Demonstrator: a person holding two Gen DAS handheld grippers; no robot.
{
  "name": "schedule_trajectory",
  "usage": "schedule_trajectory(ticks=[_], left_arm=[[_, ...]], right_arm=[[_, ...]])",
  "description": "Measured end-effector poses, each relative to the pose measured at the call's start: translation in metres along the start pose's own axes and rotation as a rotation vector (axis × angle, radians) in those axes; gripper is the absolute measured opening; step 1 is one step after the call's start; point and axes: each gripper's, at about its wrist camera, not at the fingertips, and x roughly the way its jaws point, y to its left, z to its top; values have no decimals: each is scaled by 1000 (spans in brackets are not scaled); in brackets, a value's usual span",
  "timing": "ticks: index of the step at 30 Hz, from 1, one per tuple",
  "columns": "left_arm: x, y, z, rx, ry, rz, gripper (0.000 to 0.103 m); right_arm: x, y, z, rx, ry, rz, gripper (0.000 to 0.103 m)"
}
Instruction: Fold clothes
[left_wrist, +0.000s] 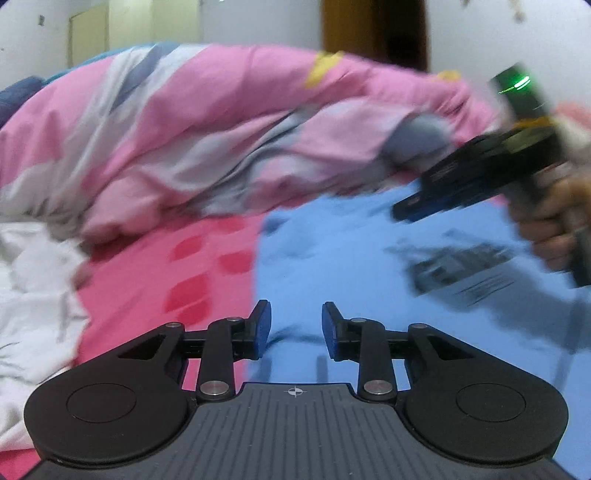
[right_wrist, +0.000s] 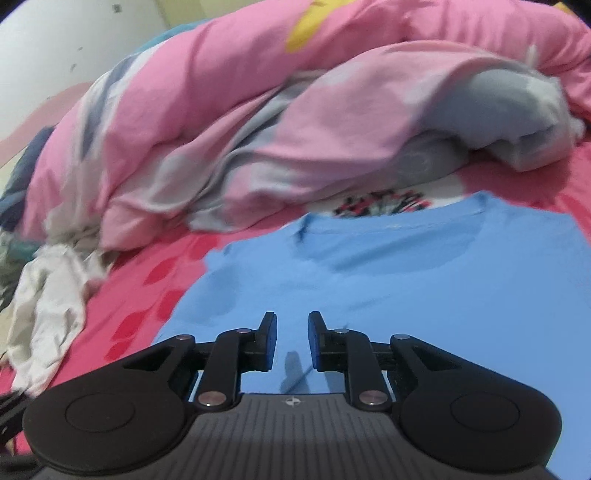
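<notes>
The blue shirt (right_wrist: 424, 280) lay flat on the bed (right_wrist: 147, 295), collar far, apparently smoothed for folding; left gripper (left_wrist: 295, 328) and right gripper (right_wrist: 292, 339) hovered slightly apart, holding nothing.

matt blue cloth shirt (right_wrist: 424, 280), rumpled quilt (right_wrist: 207, 122)

Even, soft indoor light with no glare; both fisheye views bow and darken at the corners, motion blur smears the pink duvet (left_wrist: 207, 122) and far gripper, while the near gripper fingers (right_wrist: 271, 341) stay sharp, casting faint shadows on the blue shirt (right_wrist: 424, 280).
</notes>
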Motion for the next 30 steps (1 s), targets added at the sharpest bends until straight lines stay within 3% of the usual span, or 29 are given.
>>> schedule_trajectory(ticks=[2,6,12,23,27,30], left_arm=[[8,-3,-3,46,31,66,29],[21,-15,-8,134,82,117,30],[27,-14,-12,146,92,265,28],[28,3,-10,65,153,266,28],[28,13,-10,8,166,237,30],[27,16,-10,-12,170,225,31]], right_arm=[[4,7,-4,4,16,18,20],[10,15,-8,13,35,39,20],[12,23,-12,1,44,56,20],[16,47,-23,-77,91,103,20],[22,59,-44,-193,148,76,19],[11,69,-56,-300,127,42,20]])
